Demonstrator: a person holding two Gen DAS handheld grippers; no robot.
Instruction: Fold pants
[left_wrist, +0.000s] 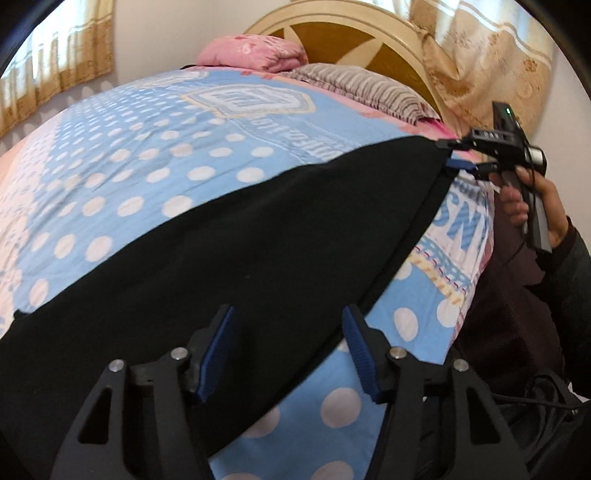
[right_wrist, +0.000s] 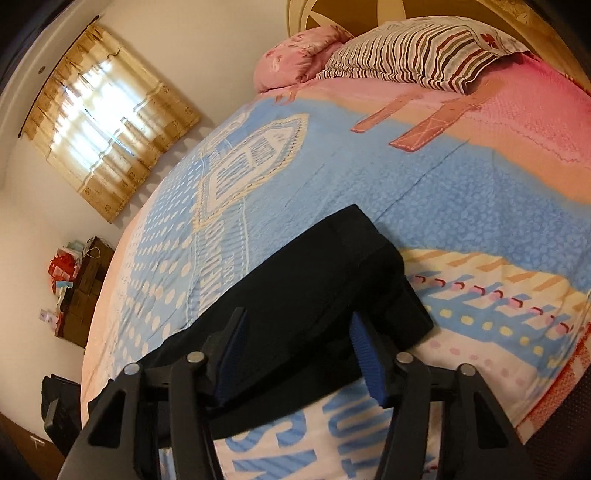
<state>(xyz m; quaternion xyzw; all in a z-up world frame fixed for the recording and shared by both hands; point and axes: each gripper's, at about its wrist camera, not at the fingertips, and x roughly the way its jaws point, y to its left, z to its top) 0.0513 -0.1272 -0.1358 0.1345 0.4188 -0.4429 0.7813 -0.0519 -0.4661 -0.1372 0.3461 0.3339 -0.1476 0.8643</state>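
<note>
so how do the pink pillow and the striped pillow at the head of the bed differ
The pink floral pillow is plain pink with a faint flower print; the brown and white striped pillow carries wavy bands. The pink one looks smaller and bunched up, the striped one broader and flatter. In the right wrist view the pink one lies left of the striped one, nearer the window side. Both rest against the wooden headboard.
</note>
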